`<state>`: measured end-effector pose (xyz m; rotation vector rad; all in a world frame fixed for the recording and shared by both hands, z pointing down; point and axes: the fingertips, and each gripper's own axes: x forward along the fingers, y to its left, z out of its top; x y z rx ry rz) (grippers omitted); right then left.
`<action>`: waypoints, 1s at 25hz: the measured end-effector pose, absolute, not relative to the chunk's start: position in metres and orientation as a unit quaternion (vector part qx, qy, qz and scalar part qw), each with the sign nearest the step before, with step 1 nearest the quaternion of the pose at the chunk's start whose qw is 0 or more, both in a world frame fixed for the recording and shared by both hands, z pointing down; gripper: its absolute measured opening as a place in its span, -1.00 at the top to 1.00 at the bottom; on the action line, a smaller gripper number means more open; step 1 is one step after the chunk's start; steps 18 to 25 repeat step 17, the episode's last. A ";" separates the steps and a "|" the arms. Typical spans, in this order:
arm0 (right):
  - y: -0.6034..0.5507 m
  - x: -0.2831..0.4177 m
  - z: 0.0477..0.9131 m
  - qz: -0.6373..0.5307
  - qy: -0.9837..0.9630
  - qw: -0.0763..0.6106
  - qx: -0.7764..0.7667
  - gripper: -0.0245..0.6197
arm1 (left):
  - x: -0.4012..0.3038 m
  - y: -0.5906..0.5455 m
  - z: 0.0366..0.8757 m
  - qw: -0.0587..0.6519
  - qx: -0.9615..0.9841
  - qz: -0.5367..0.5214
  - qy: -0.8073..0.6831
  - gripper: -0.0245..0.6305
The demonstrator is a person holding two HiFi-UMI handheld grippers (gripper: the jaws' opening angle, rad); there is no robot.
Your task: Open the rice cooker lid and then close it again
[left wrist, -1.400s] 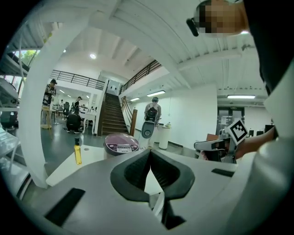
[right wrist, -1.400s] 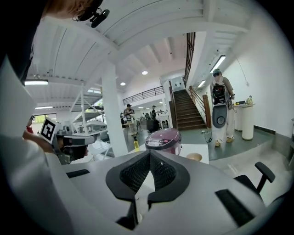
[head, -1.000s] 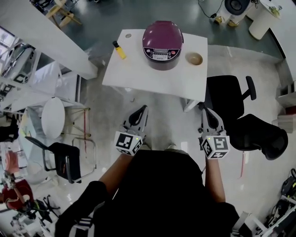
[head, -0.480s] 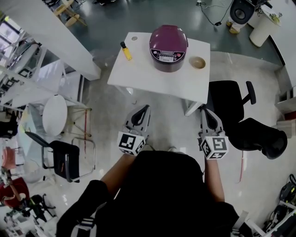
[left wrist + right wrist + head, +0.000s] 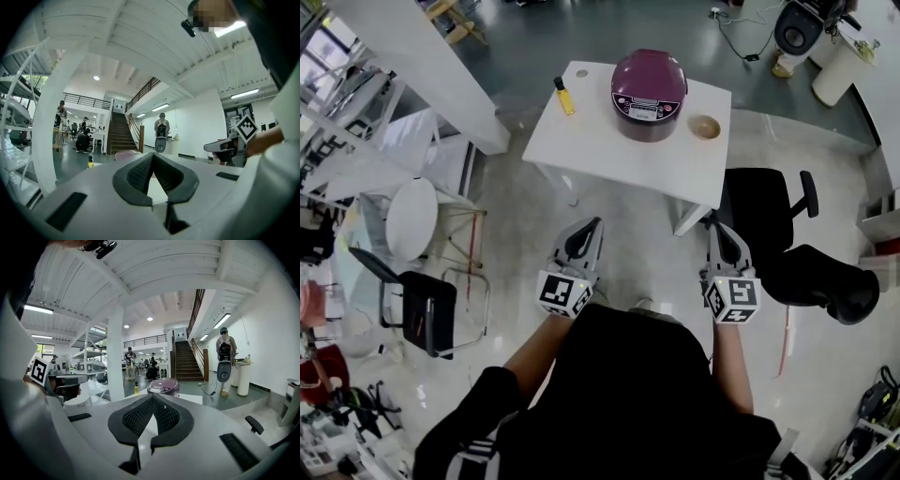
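The purple rice cooker [image 5: 649, 82] stands with its lid down on a white table [image 5: 619, 150], far ahead of me. Both grippers hang over the floor in front of my body, well short of the table. My left gripper [image 5: 594, 225] is shut with nothing between its jaws, and so is my right gripper [image 5: 712, 225]. In the left gripper view, the cooker's top [image 5: 125, 153] peeks just over the closed jaws. From the right gripper view, the cooker [image 5: 163, 386] is visible beyond the closed jaws.
A yellow bottle [image 5: 565, 97] and a small bowl [image 5: 705, 127] share the table with the cooker. A black office chair [image 5: 764, 202] stands to the right of the table. A round white table [image 5: 408, 220] and a dark chair [image 5: 427, 309] stand at left. A white pillar [image 5: 422, 66] rises at the far left.
The table and cooker have slid a little to the right in the head view. Both grippers stay shut and low in front of my body.
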<state>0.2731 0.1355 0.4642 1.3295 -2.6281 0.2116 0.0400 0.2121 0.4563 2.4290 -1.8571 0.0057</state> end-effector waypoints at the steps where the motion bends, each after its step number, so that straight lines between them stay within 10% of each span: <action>1: 0.136 0.274 0.463 0.071 -0.885 0.095 0.450 0.93 | 0.040 0.213 0.457 0.040 0.795 0.004 -0.605 0.92; 25: 0.141 0.281 0.462 0.086 -0.884 0.090 0.451 0.93 | 0.045 0.221 0.457 0.045 0.791 0.000 -0.610 0.92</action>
